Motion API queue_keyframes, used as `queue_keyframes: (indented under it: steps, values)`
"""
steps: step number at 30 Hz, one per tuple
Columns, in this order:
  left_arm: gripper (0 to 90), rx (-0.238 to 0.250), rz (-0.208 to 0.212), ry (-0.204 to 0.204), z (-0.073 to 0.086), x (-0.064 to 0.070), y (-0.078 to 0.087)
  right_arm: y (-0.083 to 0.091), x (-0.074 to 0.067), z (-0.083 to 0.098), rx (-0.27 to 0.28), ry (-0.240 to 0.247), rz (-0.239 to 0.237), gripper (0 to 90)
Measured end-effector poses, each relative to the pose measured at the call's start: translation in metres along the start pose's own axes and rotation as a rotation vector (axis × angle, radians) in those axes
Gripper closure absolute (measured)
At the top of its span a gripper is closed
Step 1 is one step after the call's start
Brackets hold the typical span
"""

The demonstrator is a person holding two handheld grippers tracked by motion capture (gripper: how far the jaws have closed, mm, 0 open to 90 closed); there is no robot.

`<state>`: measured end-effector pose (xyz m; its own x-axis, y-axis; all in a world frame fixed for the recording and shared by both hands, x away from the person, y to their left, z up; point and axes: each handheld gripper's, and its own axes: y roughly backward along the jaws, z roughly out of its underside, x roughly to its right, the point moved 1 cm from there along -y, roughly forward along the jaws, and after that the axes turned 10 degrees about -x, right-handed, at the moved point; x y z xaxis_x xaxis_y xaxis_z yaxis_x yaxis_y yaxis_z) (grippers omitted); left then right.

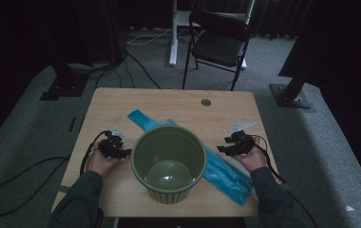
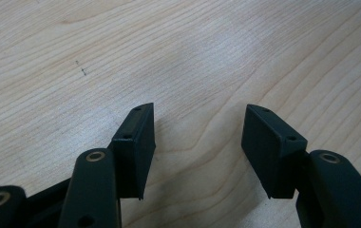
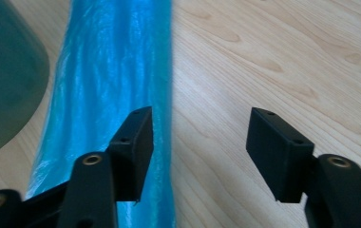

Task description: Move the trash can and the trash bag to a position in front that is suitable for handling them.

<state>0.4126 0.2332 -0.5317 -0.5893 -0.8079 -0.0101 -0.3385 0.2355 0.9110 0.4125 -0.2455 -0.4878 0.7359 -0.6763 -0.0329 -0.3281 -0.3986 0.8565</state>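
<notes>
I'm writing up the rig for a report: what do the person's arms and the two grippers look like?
Both forearms wear dark grey-green sleeves. The left gripper and right gripper are small black linkages with flat rectangular jaws, brass-coloured pivot rings and small screw holes. Each carries a pale three-cornered plate on top and trails a black cable.

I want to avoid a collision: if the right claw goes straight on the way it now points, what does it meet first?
Probably the blue plastic bag: the right claw stands open, one jaw above the bag's edge, the other above bare table. Height above them is unclear.
</notes>
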Motion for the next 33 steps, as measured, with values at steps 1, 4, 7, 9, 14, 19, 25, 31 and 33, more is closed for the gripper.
queue_keyframes:
  steps: [1, 4, 7, 9, 14, 19, 25, 31, 33]
  values:
    - [44.9, 0.000, 0.000, -0.001, 0.000, 0.000, 0.000, 0.000, 0.000, 0.000, 0.000, 0.000, 0.000, 42.2]
    - [45.1, -0.001, 0.000, 0.000, 0.000, 0.000, 0.000, -0.003, -0.006, -0.003, -0.002, 0.029, 0.003, 45.9]
    - [45.2, -0.001, 0.000, 0.001, 0.000, 0.000, 0.000, -0.006, -0.012, -0.006, -0.009, 0.057, 0.019, 48.6]
    - [45.1, -0.003, -0.001, 0.002, 0.000, 0.000, 0.000, -0.011, -0.018, -0.010, -0.023, 0.084, 0.024, 50.7]
    - [45.0, 0.000, -0.003, 0.007, 0.000, 0.001, 0.000, -0.027, -0.034, -0.018, -0.077, 0.146, 0.011, 52.7]
    - [45.3, 0.012, -0.002, 0.006, 0.002, 0.000, 0.000, -0.039, -0.041, -0.020, -0.107, 0.168, -0.002, 50.6]
    - [53.0, -0.001, -0.002, 0.013, 0.004, 0.002, 0.003, -0.051, -0.039, -0.022, -0.146, 0.137, 0.015, 52.9]
    - [52.7, 0.012, 0.008, 0.006, 0.004, 0.005, 0.007, -0.062, -0.038, -0.023, -0.185, 0.128, -0.002, 69.8]
    - [52.5, 0.024, 0.010, 0.005, 0.004, 0.006, 0.009, -0.063, -0.036, -0.024, -0.182, 0.117, 0.000, 78.0]
